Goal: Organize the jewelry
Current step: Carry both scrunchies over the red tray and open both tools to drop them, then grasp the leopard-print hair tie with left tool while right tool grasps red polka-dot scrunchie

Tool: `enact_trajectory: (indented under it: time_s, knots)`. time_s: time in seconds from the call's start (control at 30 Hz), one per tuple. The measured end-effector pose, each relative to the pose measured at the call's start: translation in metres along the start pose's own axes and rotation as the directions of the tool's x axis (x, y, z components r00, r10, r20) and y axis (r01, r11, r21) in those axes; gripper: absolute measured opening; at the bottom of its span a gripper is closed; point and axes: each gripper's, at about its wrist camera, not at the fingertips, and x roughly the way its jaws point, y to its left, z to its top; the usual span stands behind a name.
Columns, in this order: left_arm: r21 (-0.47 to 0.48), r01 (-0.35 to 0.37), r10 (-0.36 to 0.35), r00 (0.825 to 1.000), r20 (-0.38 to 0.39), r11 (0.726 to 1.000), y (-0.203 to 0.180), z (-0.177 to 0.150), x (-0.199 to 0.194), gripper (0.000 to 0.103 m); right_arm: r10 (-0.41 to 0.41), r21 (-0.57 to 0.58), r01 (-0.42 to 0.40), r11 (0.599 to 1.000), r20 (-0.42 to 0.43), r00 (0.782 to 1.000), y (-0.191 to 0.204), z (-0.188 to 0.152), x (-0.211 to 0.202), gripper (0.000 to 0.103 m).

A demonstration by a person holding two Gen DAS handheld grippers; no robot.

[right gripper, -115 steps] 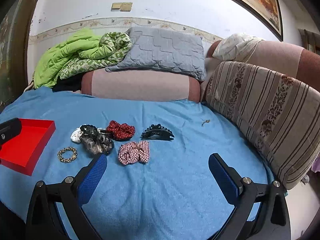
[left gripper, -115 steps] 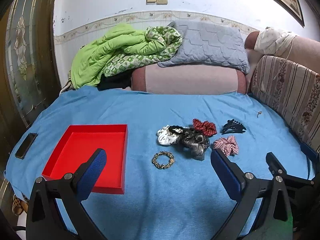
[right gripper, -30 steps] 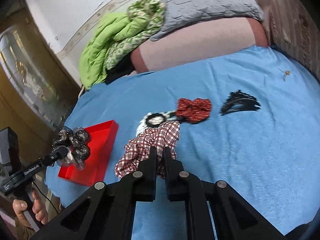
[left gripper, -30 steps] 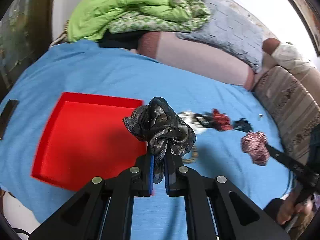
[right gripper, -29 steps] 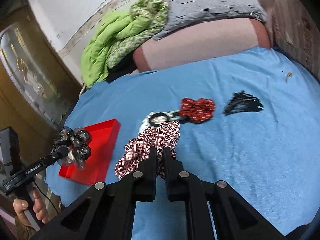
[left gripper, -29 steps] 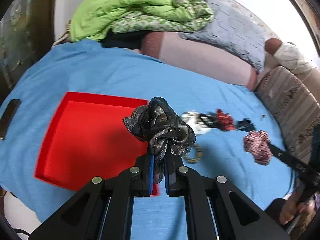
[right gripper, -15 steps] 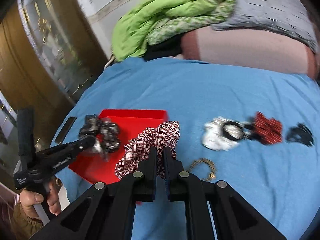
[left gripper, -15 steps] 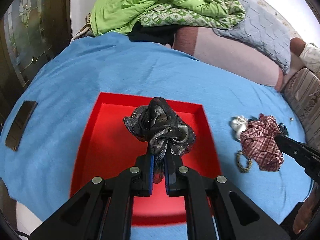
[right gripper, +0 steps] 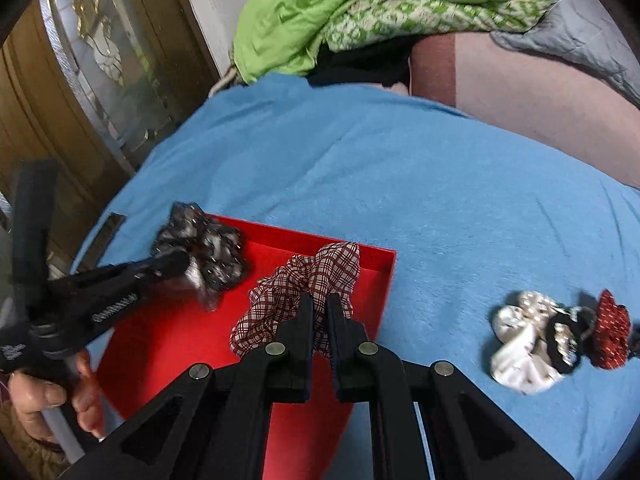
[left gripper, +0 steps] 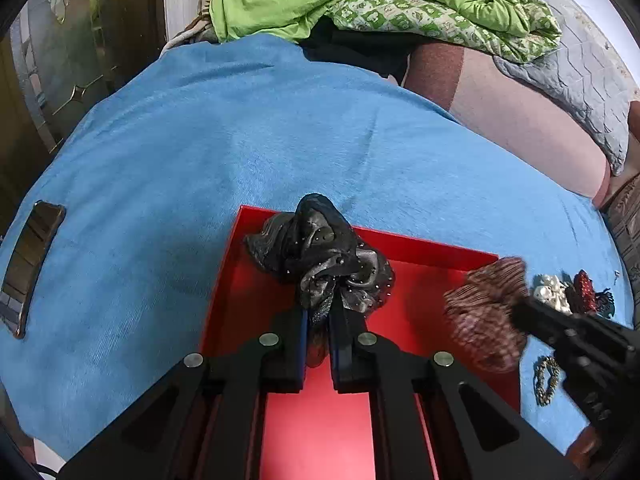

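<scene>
Above the red tray [left gripper: 432, 248]: left gripper [left gripper: 318, 316] clamped on dark grey scrunchie [left gripper: 320, 256], right gripper [right gripper: 320, 312] clamped on plaid scrunchie [right gripper: 304, 280]. Nothing resting inside.

left gripper [left gripper: 318, 316]: my jaws clamped tight, pitched downward | right gripper [right gripper: 319, 316]: clamped too, pitched downward | left hand [right gripper: 48, 396]: wrapped round its handle

Your right gripper [left gripper: 516, 312] and its plaid scrunchie [left gripper: 486, 320] blur in the left view; the tray's [left gripper: 440, 248] near edge is cut off.
</scene>
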Motion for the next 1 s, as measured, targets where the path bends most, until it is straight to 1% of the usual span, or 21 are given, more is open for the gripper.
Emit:
enact_trajectory:
  time_s: [0.13,0.2,0.3,0.37,0.4,0.43,0.47,0.5,0.53,0.57,0.63,0.73,0.83,1.0]
  knots:
    - [0.017,-0.004,0.004,1.000,-0.003,1.000,-0.004,0.003,0.008,0.009,-0.006,0.007,0.007,1.000,-0.032,0.999,-0.003,-0.002,0.022,0.008]
    - [0.030,-0.010,0.010,1.000,0.000,1.000,-0.006,0.004,0.010,0.012,-0.011,0.005,0.011,1.000,-0.038,0.999,-0.003,-0.003,0.028,0.008]
    - [0.029,-0.024,0.023,1.000,0.011,0.999,-0.007,0.005,0.012,0.021,-0.029,-0.004,0.028,1.000,-0.036,0.999,-0.001,-0.006,0.032,0.010]
    - [0.017,-0.028,0.028,1.000,0.015,0.999,-0.005,0.005,0.011,0.033,-0.041,-0.007,0.041,0.999,-0.034,0.999,-0.001,-0.005,0.033,0.010]
    - [0.010,-0.029,0.028,0.999,0.017,1.000,-0.004,0.005,0.010,0.034,-0.042,-0.008,0.041,0.999,-0.035,0.999,-0.001,-0.004,0.034,0.016]
    - [0.003,-0.030,0.030,0.999,0.017,1.000,-0.003,0.005,0.009,0.035,-0.044,-0.011,0.043,0.999,-0.033,0.998,-0.001,-0.004,0.034,0.029]
    - [-0.007,-0.028,0.028,0.999,0.019,1.000,-0.002,0.005,0.005,0.036,-0.045,-0.013,0.045,0.999,-0.028,0.999,-0.001,-0.003,0.032,0.038]
    - [-0.014,-0.025,0.025,0.999,0.022,1.000,-0.001,0.005,0.001,0.036,-0.047,-0.017,0.047,0.999,-0.016,0.999,-0.001,-0.003,0.029,0.054]
    - [-0.020,-0.024,0.025,0.999,0.027,1.000,-0.001,0.004,-0.002,0.039,-0.055,-0.019,0.055,0.998,0.005,0.998,-0.001,-0.003,0.024,0.061]
    - [-0.034,-0.026,0.028,0.999,0.037,0.999,0.001,0.003,-0.009,0.046,-0.060,-0.021,0.061,0.998,0.020,0.998,-0.001,-0.002,0.019,0.061]
    - [-0.058,-0.034,0.037,0.997,0.061,0.998,0.002,0.001,-0.021,0.052,-0.051,-0.024,0.052,0.998,0.040,0.998,-0.001,0.000,0.007,0.061]
    - [-0.086,-0.028,0.035,0.995,0.089,0.996,0.003,-0.003,-0.042,0.052,-0.049,-0.023,0.051,0.998,0.079,0.996,-0.004,-0.002,-0.015,0.061]
    - [-0.096,0.002,0.010,0.993,0.116,0.995,-0.006,-0.009,-0.067,0.052,-0.041,0.007,0.040,0.999,0.104,0.994,-0.016,-0.010,-0.038,0.062]
    - [-0.040,0.055,-0.049,0.990,0.133,0.998,-0.044,-0.024,-0.092,0.054,-0.053,0.093,0.042,0.995,0.119,0.991,-0.050,-0.040,-0.076,0.063]
